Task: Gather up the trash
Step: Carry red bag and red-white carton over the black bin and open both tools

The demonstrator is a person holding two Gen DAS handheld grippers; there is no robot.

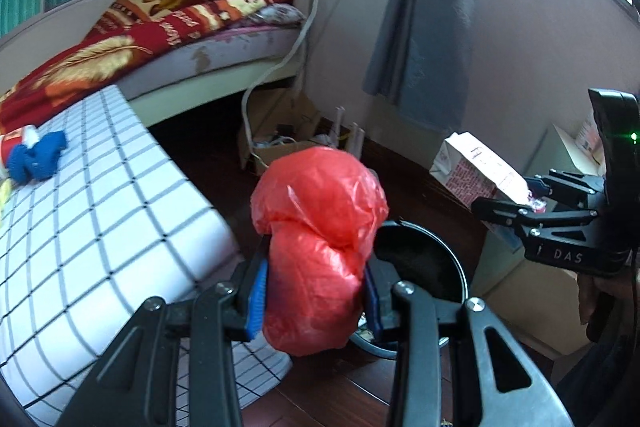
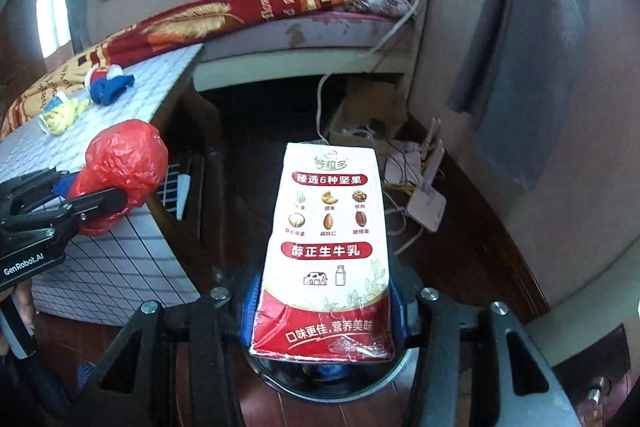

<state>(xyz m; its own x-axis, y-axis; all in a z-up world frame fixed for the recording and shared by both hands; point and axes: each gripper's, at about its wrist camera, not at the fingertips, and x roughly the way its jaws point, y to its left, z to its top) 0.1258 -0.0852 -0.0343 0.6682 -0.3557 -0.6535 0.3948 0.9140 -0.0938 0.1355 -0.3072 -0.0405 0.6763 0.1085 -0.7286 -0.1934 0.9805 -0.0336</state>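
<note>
Left gripper pinched crumpled red plastic bag, blue pads pressed into both sides, jaws narrow. Bag hung above dark round bin on wooden floor, beside checked table. Right gripper clamped red-and-white milk carton near its base, jaws about half spread; carton stood over bin rim. Blue cloth lay on table. Bed stood behind.
</note>
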